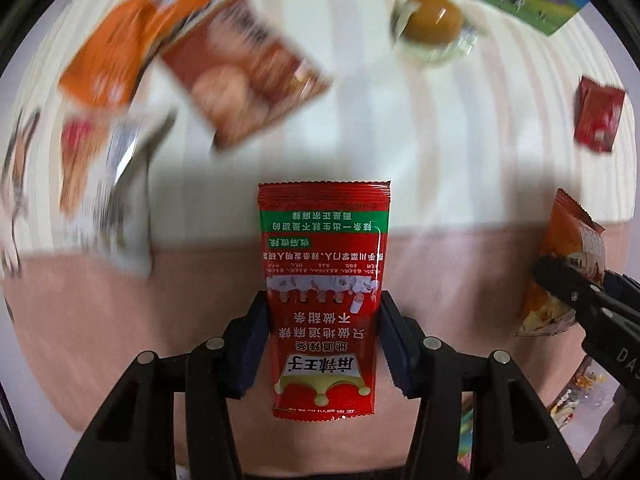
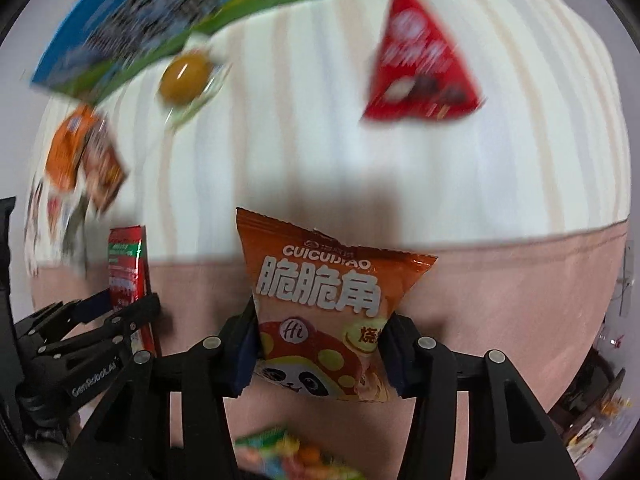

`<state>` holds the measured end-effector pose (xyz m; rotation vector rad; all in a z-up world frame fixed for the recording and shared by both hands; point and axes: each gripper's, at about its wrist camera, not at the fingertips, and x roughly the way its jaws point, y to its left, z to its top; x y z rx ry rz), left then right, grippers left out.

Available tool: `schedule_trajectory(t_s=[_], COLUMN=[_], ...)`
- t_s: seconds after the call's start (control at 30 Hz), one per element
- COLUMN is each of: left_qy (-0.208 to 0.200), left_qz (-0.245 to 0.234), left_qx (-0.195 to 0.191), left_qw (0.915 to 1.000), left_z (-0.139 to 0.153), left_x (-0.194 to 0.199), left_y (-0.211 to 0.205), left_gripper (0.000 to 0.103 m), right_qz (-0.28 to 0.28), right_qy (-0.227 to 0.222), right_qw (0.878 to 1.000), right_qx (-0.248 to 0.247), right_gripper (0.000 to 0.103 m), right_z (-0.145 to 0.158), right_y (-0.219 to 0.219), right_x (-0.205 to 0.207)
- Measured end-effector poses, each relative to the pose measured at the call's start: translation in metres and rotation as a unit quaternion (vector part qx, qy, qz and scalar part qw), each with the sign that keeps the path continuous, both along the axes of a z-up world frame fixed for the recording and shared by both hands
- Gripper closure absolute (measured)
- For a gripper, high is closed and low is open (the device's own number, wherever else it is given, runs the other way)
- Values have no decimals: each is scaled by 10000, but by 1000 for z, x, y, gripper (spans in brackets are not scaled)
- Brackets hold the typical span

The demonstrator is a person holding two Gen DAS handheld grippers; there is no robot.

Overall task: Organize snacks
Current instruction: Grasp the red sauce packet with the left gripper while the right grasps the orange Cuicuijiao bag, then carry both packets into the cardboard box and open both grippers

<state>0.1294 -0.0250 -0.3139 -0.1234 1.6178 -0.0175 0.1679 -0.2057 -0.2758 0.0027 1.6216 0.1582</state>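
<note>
Now we are holding one snack in each tool. Our left gripper (image 1: 324,344) is clamping a long red sachet (image 1: 323,292) between its two pads, and the sachet is standing upright above the pink front part of the table (image 1: 440,288), with its print upside down to the camera. Our right gripper (image 2: 318,356) is squeezing an orange chip bag (image 2: 320,304) with a panda on it, also over the pink band, and each tool is showing at the edge of the other view. On the far, white striped part of the cloth several snacks are lying, all blurred: an orange packet (image 1: 120,52) and a brown biscuit packet (image 1: 244,72) at the far left, touching each other, a round brown snack in clear wrap (image 1: 434,20) further right, and a red triangular bag (image 2: 420,60) well apart at the right. A green and blue box (image 2: 180,16) is lying along the far edge.
</note>
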Motion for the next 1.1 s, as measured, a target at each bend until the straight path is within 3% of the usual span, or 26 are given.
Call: schedule_trajectory(t_s=[0.13, 0.27, 0.37, 0.53, 0.8, 1.1], left_qy=[54, 152, 154, -2, -130, -402], left_qz=[37, -41, 67, 221, 199, 313], left_qx=[15, 45, 11, 12, -18, -396], left_qw=[10000, 9999, 9999, 9998, 9997, 9979], left_z=[-9, -19, -24, -28, -9, 52], left_x=[-14, -12, -10, -10, -15, -5], left_y=[4, -5, -1, 4, 18, 29], left_gripper=[53, 51, 50, 53, 58, 58], right_qz=[103, -469, -752, -777, -816, -979], right_qy=[80, 45, -2, -219, -280, -372], right_qw=[9999, 9986, 9964, 9964, 9954, 9888], right_qx=[26, 260, 392, 273, 420, 1066], right_gripper=[49, 41, 41, 46, 50, 50], right_z=[-7, -13, -16, -15, -3, 41], right_y=[9, 2, -2, 0, 2, -6], right_x=[-21, -21, -24, -37, -40, -25])
